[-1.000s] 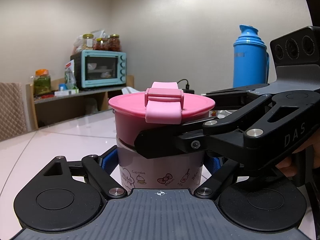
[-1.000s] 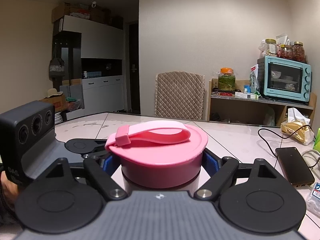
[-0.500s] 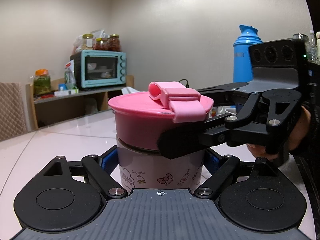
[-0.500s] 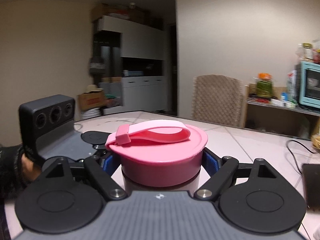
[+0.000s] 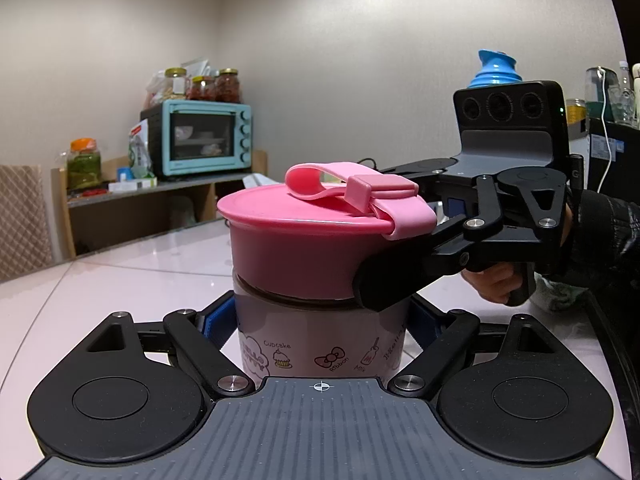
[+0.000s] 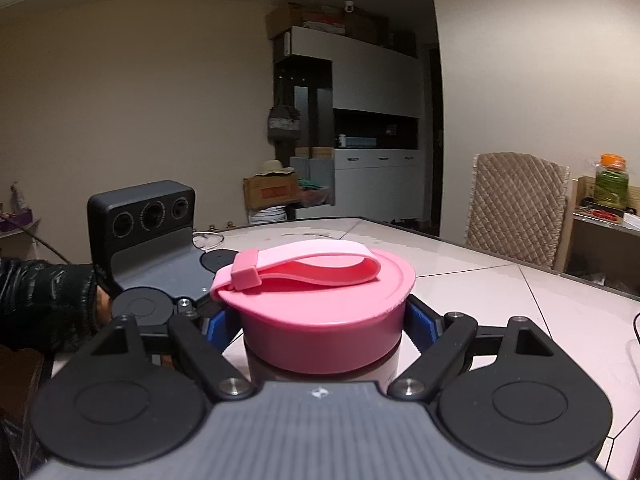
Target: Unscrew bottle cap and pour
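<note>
A white bottle [image 5: 320, 344] with cartoon prints stands on the pale table [image 5: 100, 280]. My left gripper [image 5: 320, 318] is shut on its body, blue pads [image 5: 218, 316] pressing both sides. The bottle's wide pink cap [image 5: 296, 248], with a pink strap [image 5: 352, 192] across the top, sits just above the body. My right gripper [image 6: 320, 320] is shut on the pink cap [image 6: 324, 320], pads [image 6: 420, 320] tight on its rim. In the left wrist view it reaches in from the right, held by a hand [image 5: 496, 284]. The bottle's contents are hidden.
A teal toaster oven [image 5: 206, 138] and jars [image 5: 84, 164] stand on a shelf beyond the table. A blue thermos [image 5: 496, 68] rises behind the right gripper. A quilted chair [image 6: 516, 204] and cabinets [image 6: 376, 120] lie further off.
My right gripper has swung round the bottle to the right in the left wrist view, turning the pink cap and its strap with it. The left gripper and bottle body have stayed still.
</note>
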Action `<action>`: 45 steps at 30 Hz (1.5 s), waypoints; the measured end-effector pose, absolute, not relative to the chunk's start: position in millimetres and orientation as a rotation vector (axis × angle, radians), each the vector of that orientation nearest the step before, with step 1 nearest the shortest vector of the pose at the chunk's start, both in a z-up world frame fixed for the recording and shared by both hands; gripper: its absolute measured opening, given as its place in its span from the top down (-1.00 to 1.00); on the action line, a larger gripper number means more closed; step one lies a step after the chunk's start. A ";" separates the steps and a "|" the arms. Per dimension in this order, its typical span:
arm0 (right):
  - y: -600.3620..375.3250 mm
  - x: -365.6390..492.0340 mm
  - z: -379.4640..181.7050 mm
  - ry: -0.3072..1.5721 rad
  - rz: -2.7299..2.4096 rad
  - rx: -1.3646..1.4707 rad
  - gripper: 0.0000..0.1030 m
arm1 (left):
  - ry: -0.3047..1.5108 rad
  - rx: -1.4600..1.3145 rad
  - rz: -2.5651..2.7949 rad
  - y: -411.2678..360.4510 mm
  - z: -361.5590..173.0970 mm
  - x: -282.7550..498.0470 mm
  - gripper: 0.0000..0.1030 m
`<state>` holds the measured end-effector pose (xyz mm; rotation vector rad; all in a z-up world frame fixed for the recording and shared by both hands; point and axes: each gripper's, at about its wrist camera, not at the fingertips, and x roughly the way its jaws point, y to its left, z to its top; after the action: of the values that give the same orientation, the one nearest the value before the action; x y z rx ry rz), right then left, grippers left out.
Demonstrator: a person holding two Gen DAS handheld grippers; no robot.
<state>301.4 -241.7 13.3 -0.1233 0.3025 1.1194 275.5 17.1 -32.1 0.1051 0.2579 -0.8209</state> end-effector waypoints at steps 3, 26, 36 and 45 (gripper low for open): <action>-241.8 302.4 13.1 0.305 1.113 -0.124 -0.65 | 0.259 0.106 -0.819 14.8 -32.0 274.1 -0.74; -201.8 225.4 13.9 0.299 0.559 -0.019 -0.96 | 0.258 0.106 -0.822 16.7 -32.4 273.8 -0.74; -183.1 232.1 4.5 0.310 0.438 0.014 -0.95 | 0.258 0.106 -0.820 15.9 -32.6 273.6 -0.74; -176.6 238.3 6.1 0.309 0.403 0.013 -0.93 | 0.258 0.106 -0.821 16.4 -32.9 274.3 -0.74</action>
<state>238.3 -176.6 6.1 0.0134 0.3090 0.4035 274.3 16.4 -32.9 0.1063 0.2578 -0.8210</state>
